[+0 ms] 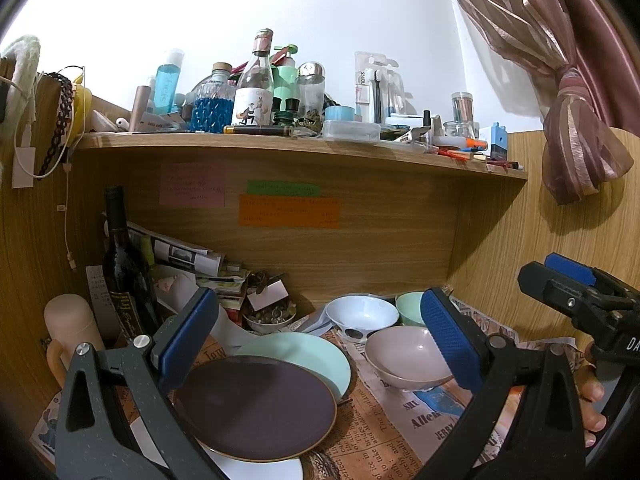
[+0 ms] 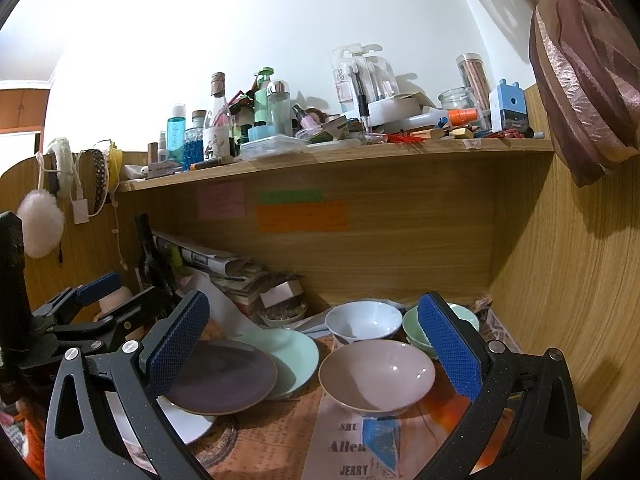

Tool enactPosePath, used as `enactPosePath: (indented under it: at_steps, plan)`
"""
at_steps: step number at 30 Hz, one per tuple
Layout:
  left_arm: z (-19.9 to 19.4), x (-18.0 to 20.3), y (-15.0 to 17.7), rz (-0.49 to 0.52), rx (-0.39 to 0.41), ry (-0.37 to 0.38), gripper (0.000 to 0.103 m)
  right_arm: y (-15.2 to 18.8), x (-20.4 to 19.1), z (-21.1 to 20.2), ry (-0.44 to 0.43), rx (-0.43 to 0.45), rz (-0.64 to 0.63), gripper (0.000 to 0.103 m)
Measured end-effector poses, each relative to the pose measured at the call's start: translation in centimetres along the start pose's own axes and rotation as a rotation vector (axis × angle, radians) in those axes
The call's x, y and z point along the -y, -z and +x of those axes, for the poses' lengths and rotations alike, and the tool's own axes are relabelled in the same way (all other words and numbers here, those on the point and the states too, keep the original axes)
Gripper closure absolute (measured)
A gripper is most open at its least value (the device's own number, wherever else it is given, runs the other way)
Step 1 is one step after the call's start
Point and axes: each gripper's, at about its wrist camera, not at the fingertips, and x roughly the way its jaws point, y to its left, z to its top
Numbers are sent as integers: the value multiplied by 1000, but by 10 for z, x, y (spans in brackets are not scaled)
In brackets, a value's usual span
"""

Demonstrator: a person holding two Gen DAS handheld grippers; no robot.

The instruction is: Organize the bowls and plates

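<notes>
Three plates and three bowls lie on the newspaper-covered desk surface point(image 2: 276, 444), all placed here relative to the pale pink round bowl point(image 2: 376, 376).

Plates, three: a dark purple round plate point(image 2: 220, 376) sits left of the pink bowl, tilted, its left edge propped on a white round plate point(image 2: 188, 420) and its right part overlapping a mint green round plate point(image 2: 288, 356), which lies just left of the pink bowl. The purple plate's face tips up and toward the cameras; being round, it has no long axis to tell.

Bowls, three: the pink bowl stands upright, mouth up. Behind it and slightly left is a white round bowl point(image 2: 362, 320), also mouth up. Behind it to the right is a mint green round bowl point(image 2: 414, 326), partly hidden by a blue finger pad.

The left gripper point(image 1: 320, 340) hangs above the plates, left of the pink bowl, its jaws spread wide with nothing between them; the purple plate shows beneath the gap. The right gripper point(image 2: 316, 344) hangs directly over the pink bowl, jaws equally wide apart, gripping nothing, the bowl framed between its pads without contact. In the left wrist view a hand point(image 1: 592, 400) holds the right gripper's handle, right of the pink bowl
</notes>
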Motion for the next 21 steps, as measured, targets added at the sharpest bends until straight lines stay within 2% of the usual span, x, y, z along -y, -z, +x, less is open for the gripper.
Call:
enactPosePath:
  at_steps: [9,16,21]
  plan:
    - [2,-1,1,1,-6,3,0,0,1,5,14,-1,7,0]
    - [10,-9,6,-2,-27,-5,0,6,-1,19,5,-36,6,0]
    - [21,-19,12,11,-80,-16,0,14,-4,35,-29,-83,8,0]
